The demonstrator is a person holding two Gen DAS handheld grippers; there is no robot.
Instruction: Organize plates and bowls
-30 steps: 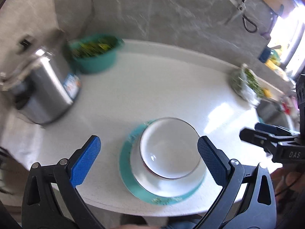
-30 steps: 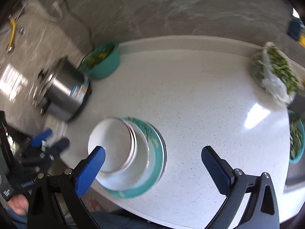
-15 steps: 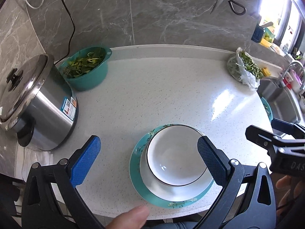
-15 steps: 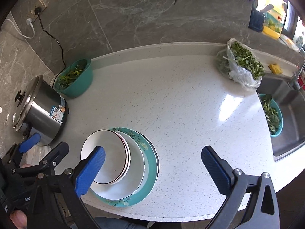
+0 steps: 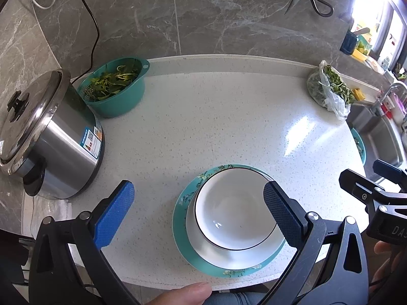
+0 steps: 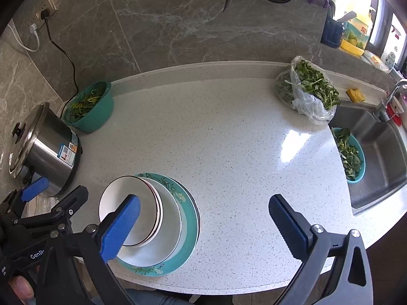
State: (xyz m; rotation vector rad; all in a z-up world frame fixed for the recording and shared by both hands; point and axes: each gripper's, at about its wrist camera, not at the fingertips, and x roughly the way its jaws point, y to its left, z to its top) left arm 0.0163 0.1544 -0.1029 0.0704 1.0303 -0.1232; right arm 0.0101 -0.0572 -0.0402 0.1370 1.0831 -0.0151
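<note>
A stack stands near the counter's front edge: a white bowl (image 5: 232, 207) with a dark rim sits in a white plate (image 5: 244, 254), on a teal floral plate (image 5: 189, 199). The stack also shows in the right wrist view, with the bowl (image 6: 119, 203) on the teal plate (image 6: 189, 211). My left gripper (image 5: 199, 213) is open and empty, held above the stack's left side. My right gripper (image 6: 204, 225) is open and empty, above the counter just right of the stack.
A steel rice cooker (image 5: 43, 137) stands at the left, with a teal colander of greens (image 5: 114, 86) behind it. A plastic bag of greens (image 6: 309, 92) lies at the back right. A sink (image 6: 379, 157) holds another teal basket (image 6: 351, 156).
Both grippers have pulled back and up from the stack, so more of the counter shows. The stack has not moved. Both stay open.
</note>
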